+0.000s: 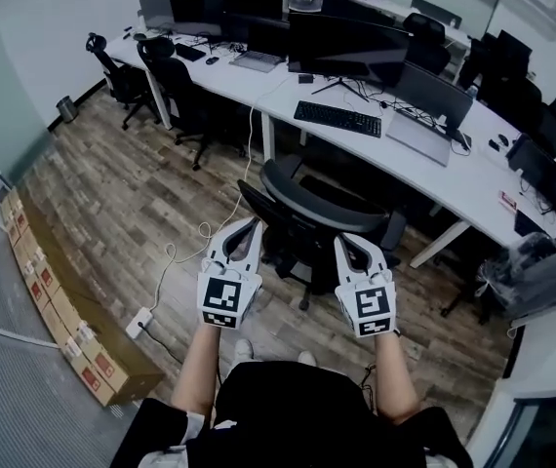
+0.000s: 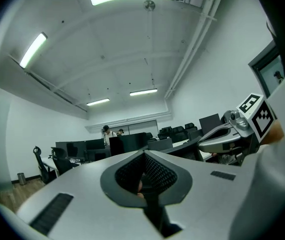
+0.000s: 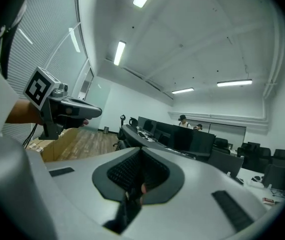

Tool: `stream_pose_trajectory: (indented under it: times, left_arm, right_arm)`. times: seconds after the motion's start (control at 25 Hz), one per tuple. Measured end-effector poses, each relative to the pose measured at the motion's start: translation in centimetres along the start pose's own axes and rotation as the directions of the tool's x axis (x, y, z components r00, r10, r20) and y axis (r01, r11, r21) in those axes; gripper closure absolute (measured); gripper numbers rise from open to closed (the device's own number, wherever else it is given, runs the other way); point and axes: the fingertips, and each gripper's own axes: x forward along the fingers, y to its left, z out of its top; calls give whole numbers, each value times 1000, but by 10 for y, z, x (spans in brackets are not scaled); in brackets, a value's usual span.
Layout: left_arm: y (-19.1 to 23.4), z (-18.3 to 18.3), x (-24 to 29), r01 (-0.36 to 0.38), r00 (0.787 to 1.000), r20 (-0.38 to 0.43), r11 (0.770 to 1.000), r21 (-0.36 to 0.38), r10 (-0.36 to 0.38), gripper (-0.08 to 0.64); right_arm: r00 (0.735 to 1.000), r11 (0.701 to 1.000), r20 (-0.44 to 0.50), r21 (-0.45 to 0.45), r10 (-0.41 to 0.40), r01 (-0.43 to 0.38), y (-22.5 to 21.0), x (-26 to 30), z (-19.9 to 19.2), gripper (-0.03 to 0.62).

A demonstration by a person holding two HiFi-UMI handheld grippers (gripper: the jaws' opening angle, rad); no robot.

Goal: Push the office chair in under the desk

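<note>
In the head view a black mesh office chair [image 1: 307,224] stands on the wood floor, its back towards me and its seat facing the white desk [image 1: 424,169]. It sits a little out from the desk edge. My left gripper [image 1: 252,225] is shut and empty, its tip at the left edge of the chair back. My right gripper [image 1: 345,243] is also shut and empty, its tip over the right part of the back. Whether either tip touches the chair I cannot tell. Both gripper views aim high: left gripper [image 2: 143,156], right gripper [image 3: 138,151].
A keyboard [image 1: 338,118], monitors [image 1: 346,49] and a laptop [image 1: 419,136] are on the desk. Cardboard boxes [image 1: 63,330] line the left wall. A power strip [image 1: 139,322] with its cable lies on the floor at my left. Other chairs [image 1: 176,86] stand by the far desks.
</note>
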Motion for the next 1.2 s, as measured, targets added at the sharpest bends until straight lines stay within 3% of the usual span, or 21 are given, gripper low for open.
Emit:
stream_pose_trajectory:
  times: [0.4, 0.72, 1.0, 1.2]
  left_arm:
    - [24, -9, 26, 180, 983, 30, 984, 2, -180, 548]
    - [29, -11, 41, 312, 949, 45, 950, -6, -311, 548]
    - [20, -18, 45, 411, 911, 45, 912, -10, -410, 548]
    - [12, -18, 42, 460, 887, 56, 888, -14, -459, 548]
  right_arm:
    - [989, 989, -51, -64, -136, 132, 19, 21, 14, 569]
    - [970, 975, -95, -25, -223, 221, 25, 20, 16, 569]
    - [929, 940, -144, -55, -340, 335, 30, 3, 14, 569]
    - [916, 933, -180, -47, -360, 357, 40, -9, 10, 569]
